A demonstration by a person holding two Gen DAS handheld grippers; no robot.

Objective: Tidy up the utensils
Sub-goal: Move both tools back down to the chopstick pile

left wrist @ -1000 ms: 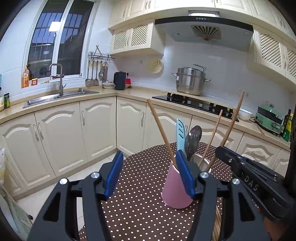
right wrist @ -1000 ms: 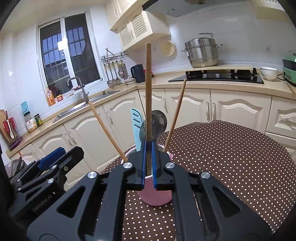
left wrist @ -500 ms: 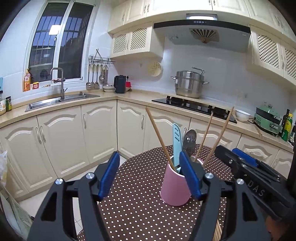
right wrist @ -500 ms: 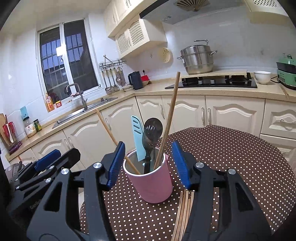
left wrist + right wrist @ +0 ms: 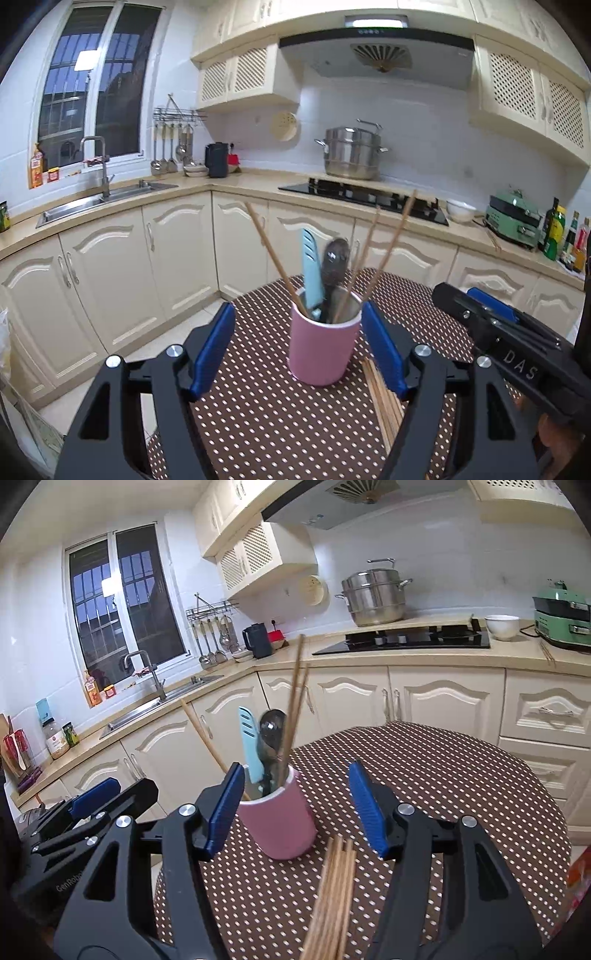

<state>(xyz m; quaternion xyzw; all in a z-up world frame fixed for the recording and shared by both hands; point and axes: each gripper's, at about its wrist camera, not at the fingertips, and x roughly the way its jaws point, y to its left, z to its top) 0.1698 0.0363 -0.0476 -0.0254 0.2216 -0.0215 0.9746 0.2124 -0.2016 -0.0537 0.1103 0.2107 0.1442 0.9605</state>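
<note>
Since a second ago, the wooden chopstick has been let go by the right gripper (image 5: 297, 810), and both grippers have been pulled back from the pink cup (image 5: 324, 349).

On the left, the left gripper (image 5: 298, 354) is seen with its blue fingers (image 5: 213, 350) wide and opening more; the pink cup is framed between them but is not touched. The cup is stood on the dotted brown tablecloth (image 5: 266, 417). Inside it, leaning chopsticks (image 5: 393, 236), a light blue spatula (image 5: 311, 264) and a dark spoon (image 5: 334, 258) are kept. More chopsticks (image 5: 332, 897) are laid flat on the cloth, just beside the cup, toward the camera. On the right, the right gripper's fingers are also spread and opening, and nothing is held between them.
</note>
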